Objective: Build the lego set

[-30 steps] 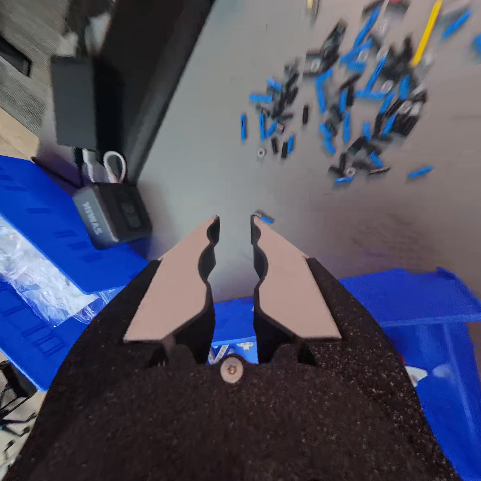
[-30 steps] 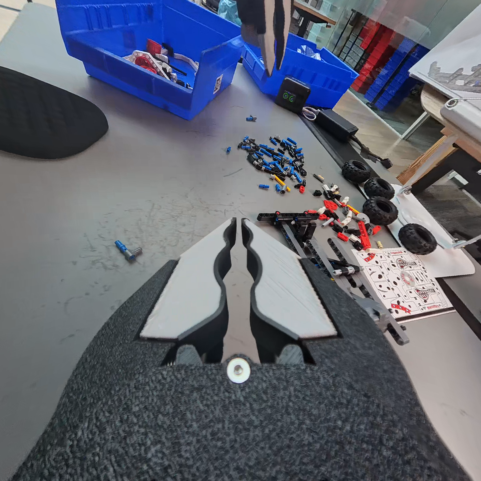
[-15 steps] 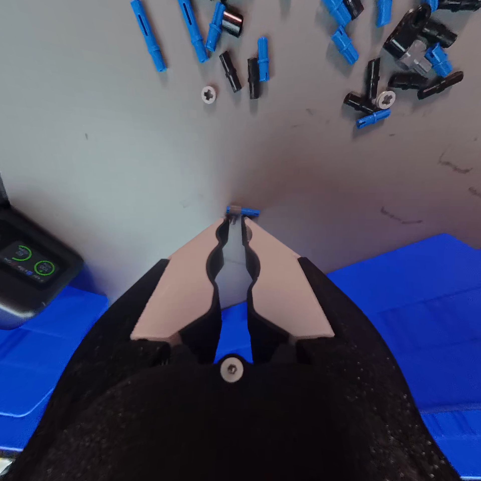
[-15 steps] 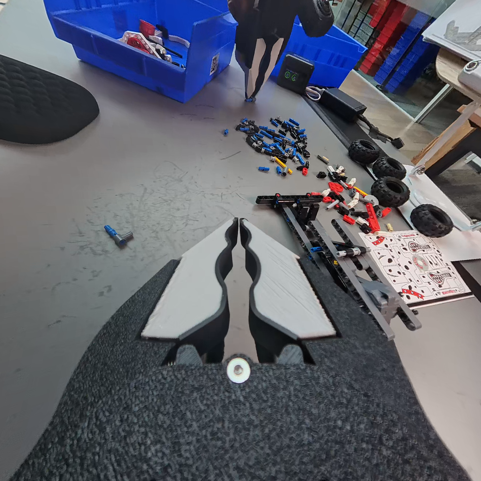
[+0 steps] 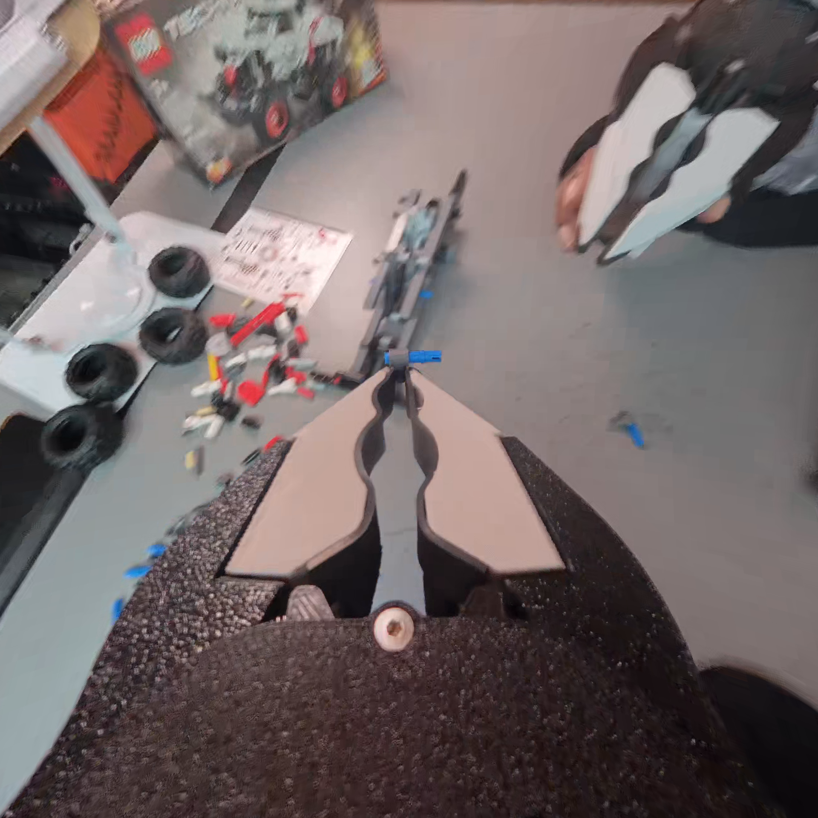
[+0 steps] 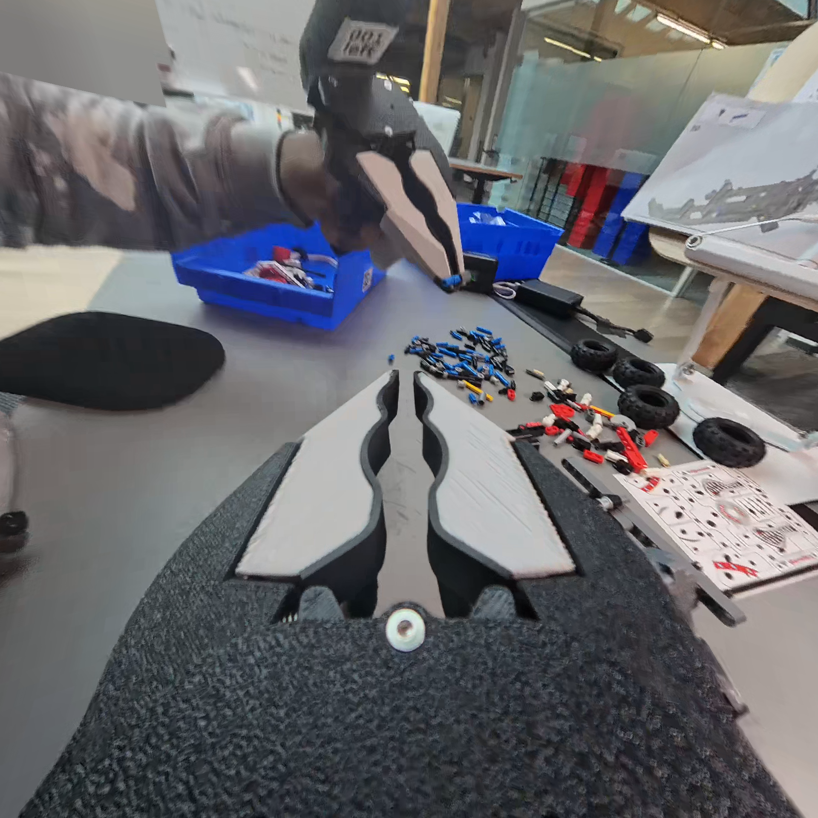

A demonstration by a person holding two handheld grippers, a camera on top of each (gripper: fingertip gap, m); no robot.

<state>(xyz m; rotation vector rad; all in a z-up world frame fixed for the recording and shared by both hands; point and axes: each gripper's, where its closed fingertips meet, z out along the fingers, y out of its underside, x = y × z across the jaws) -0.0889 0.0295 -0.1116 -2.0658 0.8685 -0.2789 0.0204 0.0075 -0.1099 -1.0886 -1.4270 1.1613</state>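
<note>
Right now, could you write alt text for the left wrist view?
The left gripper pinches a small blue and grey pin above a grey table. Beyond lie a half-built chassis, loose red pieces, four black tyres, and the empty right gripper.

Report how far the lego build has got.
Early stage. Done: only a long grey and black frame is assembled, lying on the table. In hand: the left hand-held gripper is shut on a small blue and grey pin piece; the right hand-held gripper holds nothing. Left: four black tyres, the red and white parts, the blue and black pin pile and the sticker sheet lie unused.
</note>
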